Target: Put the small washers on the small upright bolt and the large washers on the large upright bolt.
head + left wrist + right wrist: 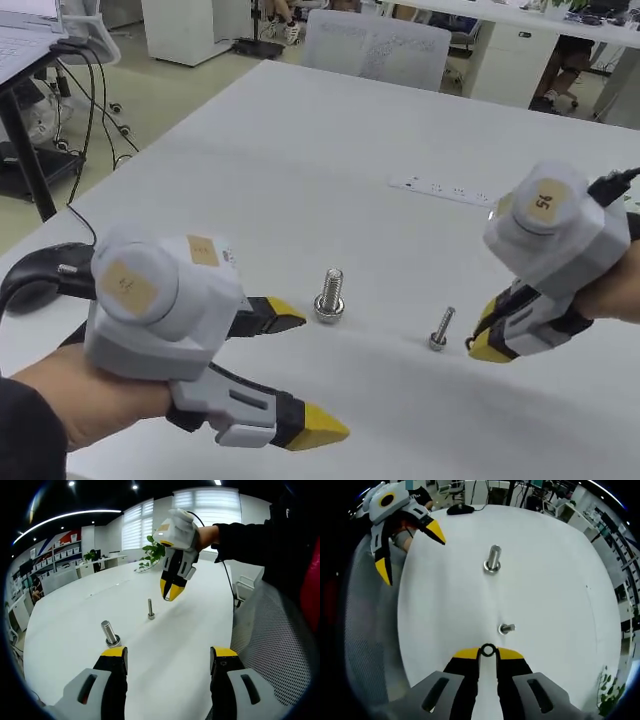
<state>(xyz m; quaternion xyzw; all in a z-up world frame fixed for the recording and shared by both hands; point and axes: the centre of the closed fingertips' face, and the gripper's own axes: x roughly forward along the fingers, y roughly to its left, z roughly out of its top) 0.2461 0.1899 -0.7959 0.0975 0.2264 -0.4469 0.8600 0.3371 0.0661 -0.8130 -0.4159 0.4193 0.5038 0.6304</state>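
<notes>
On the white table (300, 150) stand a large upright bolt (330, 294) and, to its right, a small upright bolt (441, 327). My right gripper (488, 345) hovers just right of the small bolt, shut on a small ring-shaped washer (488, 650) pinched between its yellow tips. From this gripper's own view the small bolt (506, 628) is just beyond the washer and the large bolt (493, 560) farther off. My left gripper (305, 372) is open and holds nothing, left of the large bolt (110, 632). The right gripper (170, 592) hangs above the small bolt (150, 608).
A white power strip (442, 190) lies on the table behind the bolts. A mesh chair (375, 45) stands at the far edge and another (272, 630) at the near side. Cables and a black object (30, 280) sit off the table's left edge.
</notes>
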